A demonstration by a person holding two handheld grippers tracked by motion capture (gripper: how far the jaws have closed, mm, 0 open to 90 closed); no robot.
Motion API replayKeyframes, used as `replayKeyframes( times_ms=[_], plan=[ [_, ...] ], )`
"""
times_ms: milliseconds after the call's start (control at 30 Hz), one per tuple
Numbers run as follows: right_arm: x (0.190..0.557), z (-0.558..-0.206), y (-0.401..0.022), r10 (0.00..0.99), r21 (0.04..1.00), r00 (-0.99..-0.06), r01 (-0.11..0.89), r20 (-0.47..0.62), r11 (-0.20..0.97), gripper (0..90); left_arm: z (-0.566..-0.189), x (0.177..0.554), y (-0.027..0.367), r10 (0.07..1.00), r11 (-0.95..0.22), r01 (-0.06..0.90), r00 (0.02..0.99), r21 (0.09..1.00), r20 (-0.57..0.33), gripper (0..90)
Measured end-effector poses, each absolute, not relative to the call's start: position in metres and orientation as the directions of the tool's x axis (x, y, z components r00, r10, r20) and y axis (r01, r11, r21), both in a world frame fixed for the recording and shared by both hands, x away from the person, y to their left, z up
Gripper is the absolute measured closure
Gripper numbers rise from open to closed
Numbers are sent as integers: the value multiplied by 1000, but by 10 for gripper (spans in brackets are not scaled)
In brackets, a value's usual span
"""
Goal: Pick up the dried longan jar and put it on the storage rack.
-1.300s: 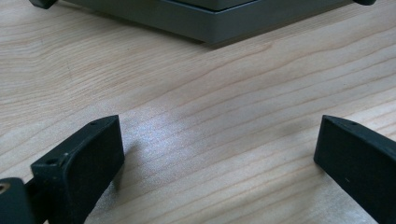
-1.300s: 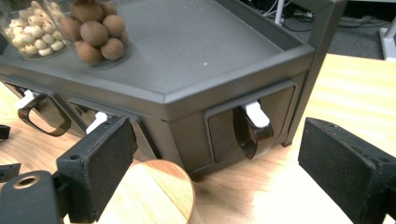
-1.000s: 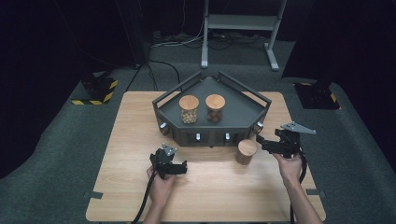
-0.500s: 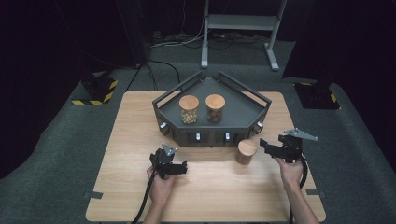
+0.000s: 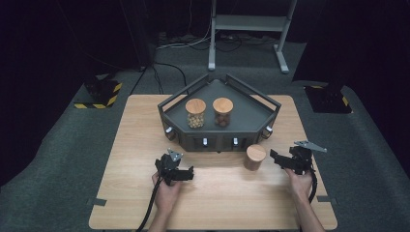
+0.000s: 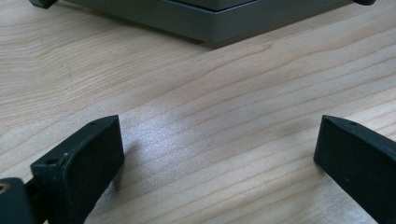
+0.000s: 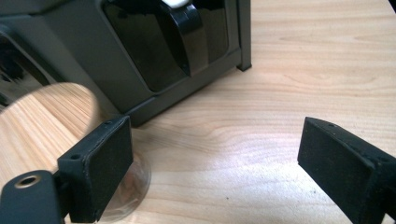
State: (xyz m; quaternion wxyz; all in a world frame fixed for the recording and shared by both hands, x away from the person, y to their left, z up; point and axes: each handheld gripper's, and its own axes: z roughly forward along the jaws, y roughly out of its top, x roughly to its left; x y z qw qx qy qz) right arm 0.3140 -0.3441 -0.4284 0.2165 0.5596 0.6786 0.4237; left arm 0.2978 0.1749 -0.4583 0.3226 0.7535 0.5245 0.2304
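Since my right tool [image 5: 280, 158] stood released beside the jar [image 5: 255, 157] on the counter [image 5: 227, 203], I judged it needed centring on the jar before clenching.

Both tools, left [image 5: 184, 174] and right [image 5: 279, 158], hover with jaws apart.

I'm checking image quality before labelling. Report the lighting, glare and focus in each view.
High view: the wooden table is evenly lit against a dark room, with soft detail. Left gripper view: a pale sheen lies on the wood between the open jaws, and the grey tray beyond looks soft. Right gripper view: the jar at the left edge is close and blurred.
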Motion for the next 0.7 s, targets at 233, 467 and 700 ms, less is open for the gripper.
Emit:
replayKeyframes(
  times_ms=[233,467,700],
  plan=[
    [313,-437,-344,952,812,-255,583,169,12,100,-458,298,175,939,-242,642,343,728,9,16],
    [315,-444,-337,964,800,-239,597,115,53,101,-459,297,174,940,-240,641,340,729,11,20],
    [315,-451,-327,969,788,-246,600,21,135,105,-459,297,174,941,-240,641,339,729,11,20]
  ],
)
